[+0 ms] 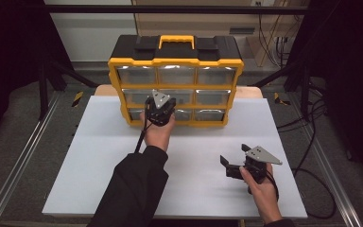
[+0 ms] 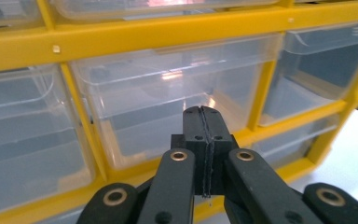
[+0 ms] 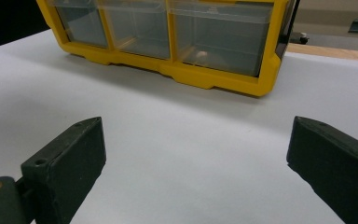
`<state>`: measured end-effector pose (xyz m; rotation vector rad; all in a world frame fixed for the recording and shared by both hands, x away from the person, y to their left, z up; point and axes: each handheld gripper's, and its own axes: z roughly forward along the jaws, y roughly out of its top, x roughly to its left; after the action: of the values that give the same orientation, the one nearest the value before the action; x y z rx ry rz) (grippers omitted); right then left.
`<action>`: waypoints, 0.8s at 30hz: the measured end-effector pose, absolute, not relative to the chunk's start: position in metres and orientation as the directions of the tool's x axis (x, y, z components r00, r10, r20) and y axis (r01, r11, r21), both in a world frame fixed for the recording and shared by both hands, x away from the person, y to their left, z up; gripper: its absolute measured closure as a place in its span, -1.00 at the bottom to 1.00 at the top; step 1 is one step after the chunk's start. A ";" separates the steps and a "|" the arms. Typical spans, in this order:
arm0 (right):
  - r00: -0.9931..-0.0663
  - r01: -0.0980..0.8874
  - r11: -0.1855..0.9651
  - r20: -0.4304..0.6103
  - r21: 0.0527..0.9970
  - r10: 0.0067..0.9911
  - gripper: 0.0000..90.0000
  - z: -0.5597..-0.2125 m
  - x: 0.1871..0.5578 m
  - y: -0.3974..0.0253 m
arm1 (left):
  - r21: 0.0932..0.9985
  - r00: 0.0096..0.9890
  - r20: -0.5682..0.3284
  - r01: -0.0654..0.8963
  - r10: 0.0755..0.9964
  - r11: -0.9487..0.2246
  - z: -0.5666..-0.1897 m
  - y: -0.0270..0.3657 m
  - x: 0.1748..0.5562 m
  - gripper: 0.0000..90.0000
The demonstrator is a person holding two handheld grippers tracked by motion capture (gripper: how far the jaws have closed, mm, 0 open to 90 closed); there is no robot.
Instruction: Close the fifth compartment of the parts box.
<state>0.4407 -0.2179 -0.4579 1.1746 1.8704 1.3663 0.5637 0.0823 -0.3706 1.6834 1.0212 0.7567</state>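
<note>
Item: drawer cabinet (image 1: 175, 61), yellow frame with black top and yellow carry handle (image 1: 176, 41), nine clear plastic drawers in three rows of three. Location: upright at the far edge of the white table (image 1: 99, 156), roughly centred, its front facing the person.

Item: left gripper (image 1: 159, 109). Location: held up against the cabinet front, near the lower middle drawers, well toward the far edge of the table. State: in the left gripper view its two black jaws are pressed flat together with only a thin seam between them, nothing caught between. The tips sit just in front of a clear middle drawer (image 2: 168, 107); whether they touch the drawer face cannot be told. A black cable trails down from the gripper past the person's left hand (image 1: 159, 133).

Item: right gripper (image 1: 231, 163). Location: low over the table near the near right corner, well apart from the cabinet, held in the right hand (image 1: 260, 182). State: jaws spread wide, bare table surface between them, holding nothing. Grey three-cornered plate on top.

Item: small pale object (image 3: 201, 55), inside the bottom drawer nearest the cabinet's right end, seen in the right gripper view; too small to identify.
</note>
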 end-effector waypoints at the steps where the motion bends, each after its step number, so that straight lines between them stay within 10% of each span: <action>1: -0.475 0.333 0.106 0.070 0.937 0.877 -0.89 -0.458 0.441 -0.218 | 0.947 0.456 0.019 0.276 0.890 -0.162 -0.370 0.082 0.562 1.00; 7: -0.475 0.332 0.103 0.072 0.938 0.877 -0.89 -0.457 0.440 -0.218 | 0.955 0.498 0.050 0.229 0.866 -0.187 -0.361 0.085 0.547 0.95; 18: -0.484 0.334 0.108 0.072 0.936 0.872 -0.89 -0.457 0.443 -0.215 | 0.970 0.563 0.078 0.149 0.823 -0.194 -0.345 0.105 0.517 -0.48; 24: -0.483 0.337 0.107 0.074 0.936 0.872 -0.89 -0.457 0.443 -0.216 | 0.973 0.559 -0.006 0.195 0.829 -0.125 -0.337 0.123 0.512 -0.77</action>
<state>0.4429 -0.2156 -0.4568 1.1744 1.8806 1.3721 0.5121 0.1234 -0.3374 1.6390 0.8766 0.6846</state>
